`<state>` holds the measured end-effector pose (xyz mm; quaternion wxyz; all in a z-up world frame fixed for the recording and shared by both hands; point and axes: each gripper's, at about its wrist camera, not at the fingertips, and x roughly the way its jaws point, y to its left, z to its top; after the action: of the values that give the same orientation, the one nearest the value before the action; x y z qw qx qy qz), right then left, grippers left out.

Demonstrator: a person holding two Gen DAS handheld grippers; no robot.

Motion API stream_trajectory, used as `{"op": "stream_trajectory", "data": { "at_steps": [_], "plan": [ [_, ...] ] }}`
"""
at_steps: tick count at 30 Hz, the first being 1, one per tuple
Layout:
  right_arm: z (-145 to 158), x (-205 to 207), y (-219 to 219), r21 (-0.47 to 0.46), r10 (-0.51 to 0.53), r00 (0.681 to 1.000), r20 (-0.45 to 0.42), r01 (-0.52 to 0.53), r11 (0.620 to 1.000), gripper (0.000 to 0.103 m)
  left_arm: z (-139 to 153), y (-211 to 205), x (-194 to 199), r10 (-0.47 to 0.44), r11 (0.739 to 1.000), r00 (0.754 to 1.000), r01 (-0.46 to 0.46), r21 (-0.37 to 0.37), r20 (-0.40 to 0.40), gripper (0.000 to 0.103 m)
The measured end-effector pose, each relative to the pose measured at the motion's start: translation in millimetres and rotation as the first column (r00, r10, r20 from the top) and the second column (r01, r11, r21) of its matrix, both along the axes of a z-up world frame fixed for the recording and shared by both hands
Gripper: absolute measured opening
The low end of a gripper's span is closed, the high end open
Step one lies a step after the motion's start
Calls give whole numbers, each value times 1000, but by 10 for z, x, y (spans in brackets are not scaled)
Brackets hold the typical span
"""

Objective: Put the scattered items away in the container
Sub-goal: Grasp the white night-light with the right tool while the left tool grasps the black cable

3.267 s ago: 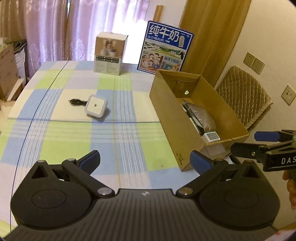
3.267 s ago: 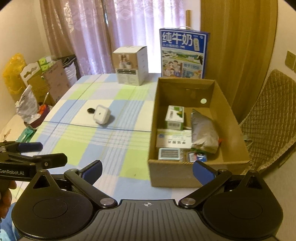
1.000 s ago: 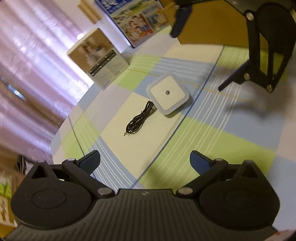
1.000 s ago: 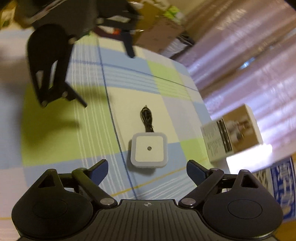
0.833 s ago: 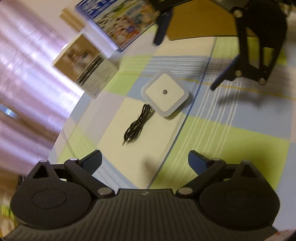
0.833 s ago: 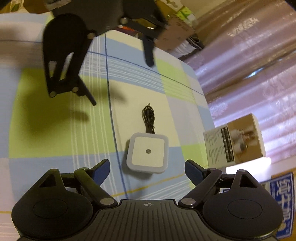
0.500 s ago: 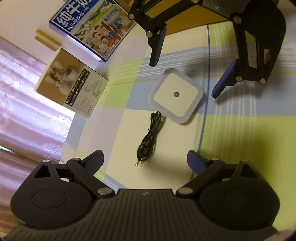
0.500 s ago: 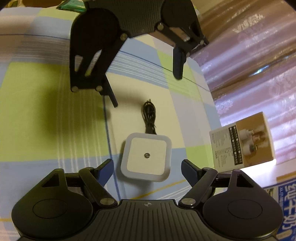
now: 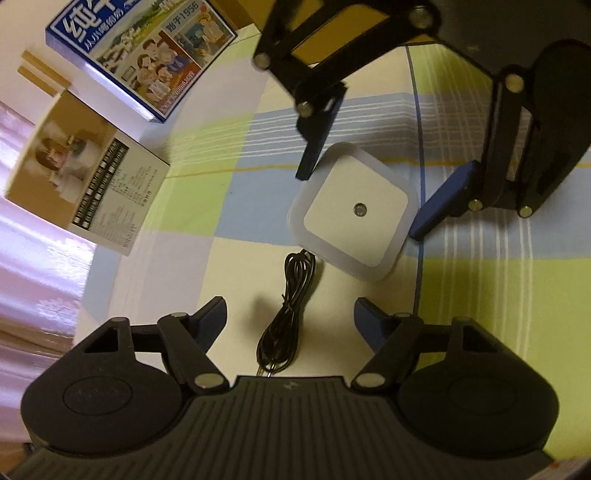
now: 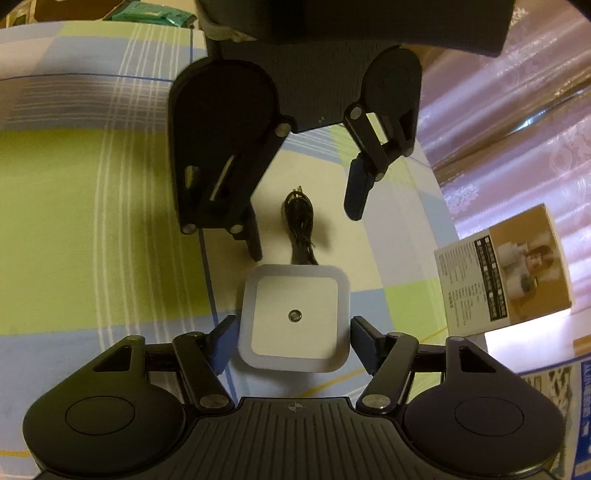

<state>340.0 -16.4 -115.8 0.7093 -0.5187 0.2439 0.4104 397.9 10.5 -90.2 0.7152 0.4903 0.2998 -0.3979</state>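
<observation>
A white square device (image 10: 293, 317) lies flat on the checked tablecloth (image 9: 480, 295). My right gripper (image 10: 293, 332) straddles it, and its jaws are closing. The blue pads (image 10: 225, 334) stand right at the device's two sides, with no firm press visible. A coiled black cable (image 9: 288, 306) lies just beyond the device, touching its edge. My left gripper (image 9: 291, 314) comes from the opposite side with the cable between its fingers. Its jaws are closing too but stay well apart from the cable. Part of the cardboard box (image 9: 317, 37) shows behind the right gripper (image 9: 369, 184).
A blue milk carton (image 9: 140, 51) and a brown-and-white product box (image 9: 88, 173) stand at the table's far edge by the pink curtain. A green packet (image 10: 147, 14) lies off the table. The two grippers face each other at close range.
Both grippers have dropped closer to the table and towards each other. The left one rolled and came over the cable; the right one came around the white device. Both pairs of jaws have narrowed.
</observation>
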Motion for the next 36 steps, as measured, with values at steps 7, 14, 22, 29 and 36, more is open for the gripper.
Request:
{"op": "stream_trajectory", "data": {
  "at_steps": [7, 14, 22, 29, 36],
  "plan": [
    [96, 162, -208, 42, -88, 994, -66, 91, 995, 62, 35, 0, 188, 40, 998, 994, -45, -46, -98, 58],
    [161, 18, -404, 69, -148, 983, -108, 156, 985, 62, 67, -17, 293, 110, 990, 972, -126, -64, -207, 29],
    [262, -217, -565, 107, -213, 962, -172, 233, 967, 62, 70, -56, 4, 210, 976, 954, -219, -17, -214, 10],
    [457, -566, -734, 153, -300, 912, -281, 351, 924, 62, 90, -12, -671, 298, 927, 879, -359, -107, -372, 10],
    [547, -1054, -986, 166, -393, 801, -452, 509, 845, 62, 157, 64, -1310, 418, 831, 781, -535, -153, -464, 10]
  ]
}}
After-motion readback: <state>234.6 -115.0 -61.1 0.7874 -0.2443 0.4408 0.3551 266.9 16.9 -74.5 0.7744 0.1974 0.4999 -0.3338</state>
